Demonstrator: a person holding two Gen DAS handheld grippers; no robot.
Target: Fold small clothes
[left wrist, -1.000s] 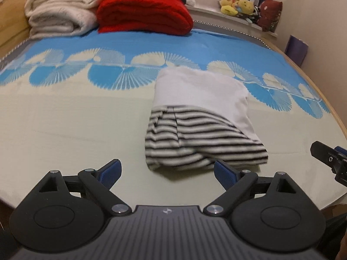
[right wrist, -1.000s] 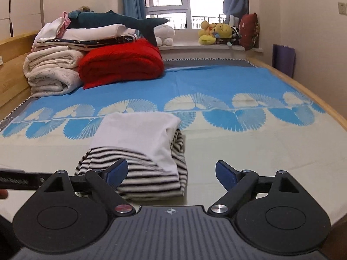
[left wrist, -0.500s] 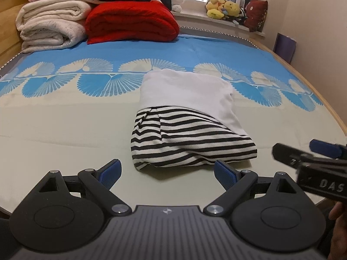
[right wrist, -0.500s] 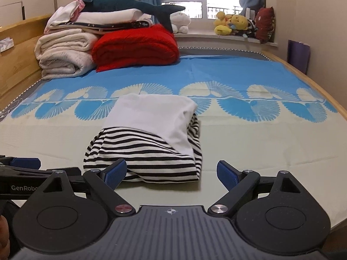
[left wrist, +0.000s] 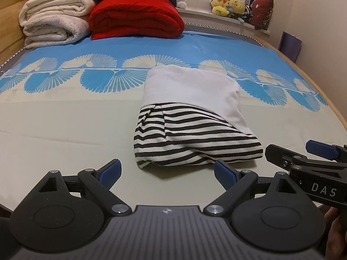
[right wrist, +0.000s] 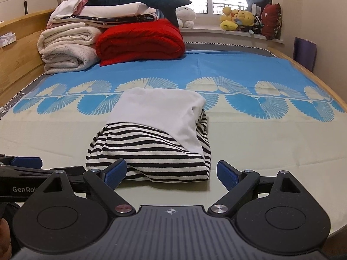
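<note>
The bed [left wrist: 65,134] fills both views, and the folded bundle [left wrist: 190,127] lies on its pale band at centre frame, its far end just reaching the blue fan pattern. It looks like a white piece laid over a striped one; whether that is one garment or two I cannot tell. Its long axis runs from the lower frame up toward the window, striped end nearest the claws, white end pointing away, and the white layer sits skewed, slanting toward the lower right. Both claws hang short of it, holding nothing: the left claw [left wrist: 168,173] spread wide just before the striped edge, the right claw [right wrist: 171,174] equally wide, its left pad overlapping the striped corner in the view, though I cannot tell if it touches. The risk I see is in that loose, bulging near edge: a pinch on the top layer alone could peel the white piece off, or a nudge could slide the bundle open on the smooth sheet.
</note>
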